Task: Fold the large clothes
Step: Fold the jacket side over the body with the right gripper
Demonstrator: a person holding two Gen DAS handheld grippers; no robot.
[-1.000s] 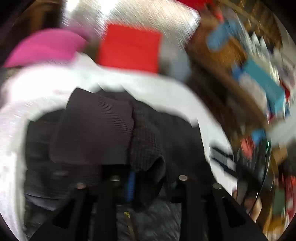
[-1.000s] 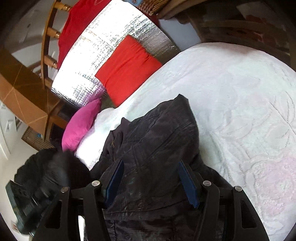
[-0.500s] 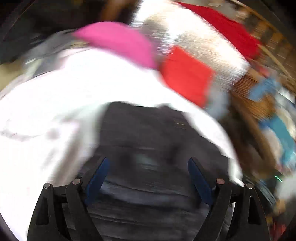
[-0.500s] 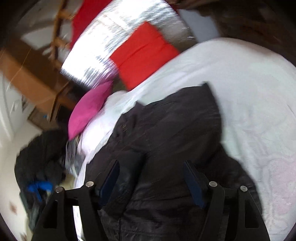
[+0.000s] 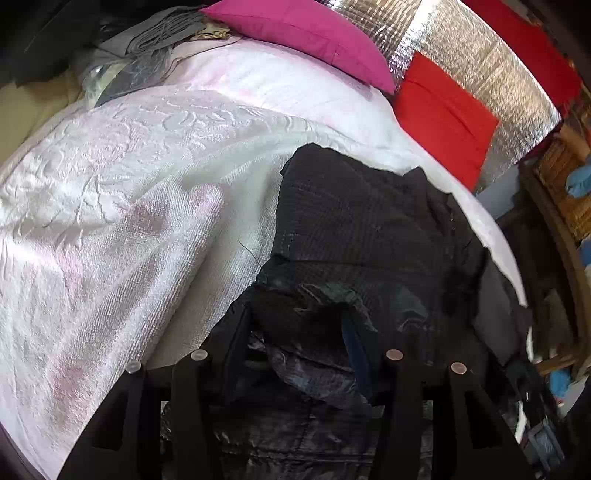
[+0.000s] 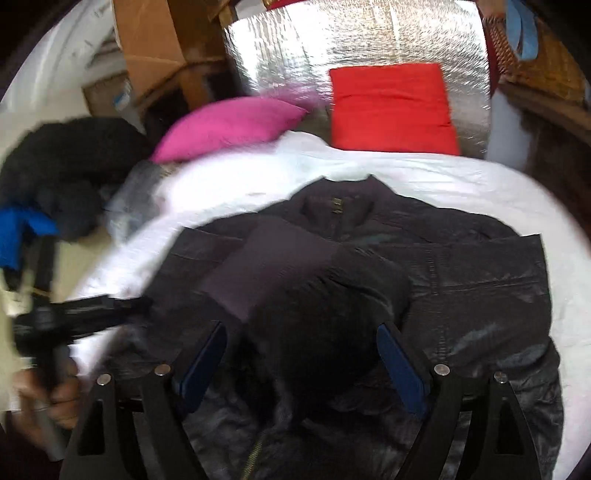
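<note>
A black quilted jacket (image 5: 369, 221) lies on a white bedspread (image 5: 129, 184). In the right wrist view the jacket (image 6: 461, 280) lies collar away from me, with a sleeve folded across its front. My left gripper (image 5: 295, 332) has its jaws set wide apart, with bunched jacket fabric lying between them and partly hiding its fingers. My right gripper (image 6: 303, 354) is open, its blue pads (image 6: 399, 362) on either side of a dark fabric mound. The left gripper also shows in the right wrist view (image 6: 81, 314), held in a hand at the jacket's left edge.
A pink pillow (image 5: 306, 33) and a red cushion (image 5: 443, 114) lie at the head of the bed against a silver foil panel (image 6: 351, 40). Grey and dark clothes (image 5: 140, 44) are piled at the far left. Cluttered wooden shelves (image 5: 565, 184) stand to the right.
The left gripper let go of the fabric it was shut on, opened, and swung left across the jacket. The right gripper turned to face the jacket's collar squarely.
</note>
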